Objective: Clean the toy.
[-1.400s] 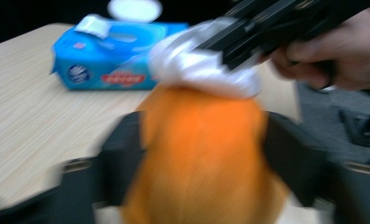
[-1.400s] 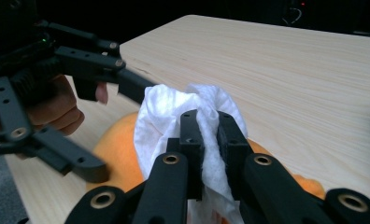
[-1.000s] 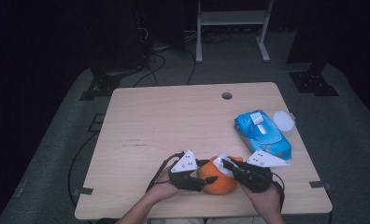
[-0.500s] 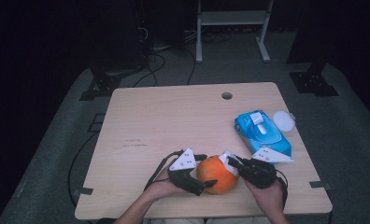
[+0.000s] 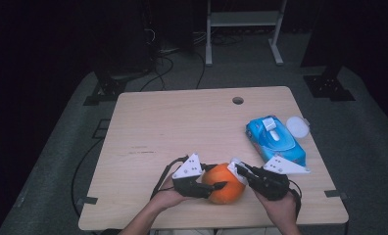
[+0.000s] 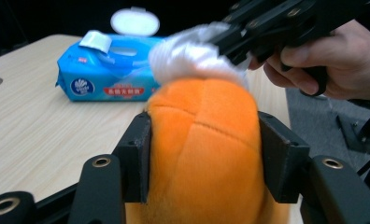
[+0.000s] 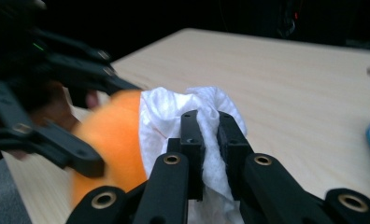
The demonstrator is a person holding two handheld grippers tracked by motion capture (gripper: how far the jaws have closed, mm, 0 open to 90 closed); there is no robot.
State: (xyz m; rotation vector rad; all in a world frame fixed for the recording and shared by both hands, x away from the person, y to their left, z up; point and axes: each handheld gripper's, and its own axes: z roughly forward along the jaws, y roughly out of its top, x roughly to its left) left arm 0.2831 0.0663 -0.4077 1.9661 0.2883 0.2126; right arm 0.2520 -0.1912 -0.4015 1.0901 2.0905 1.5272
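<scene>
A person sits at a pale wooden table (image 5: 182, 127) with a two-jaw gripper in each hand, both working near the table's near edge. The left gripper (image 5: 216, 187) is clenched around an orange plush toy shaped like a pumpkin (image 5: 225, 183); in the left gripper view its two black jaws press against the toy's (image 6: 204, 154) sides, holding it upright. The right gripper (image 5: 237, 169) is clamped on a crumpled white wet wipe (image 7: 206, 121), pinched between its jaws, and the wipe (image 6: 192, 58) rests against the top of the toy. In the right gripper view the wipe lies against the orange toy (image 7: 110, 135), with the left gripper's dark jaws just beside it. The right hand (image 6: 332, 60) grips its tool close above the toy. Farther back on the table's right side lies a blue pack of wet wipes (image 5: 275, 139) with its round white lid (image 5: 298, 127) flipped open. A small round hole (image 5: 238, 100) sits near the table's far edge.
</scene>
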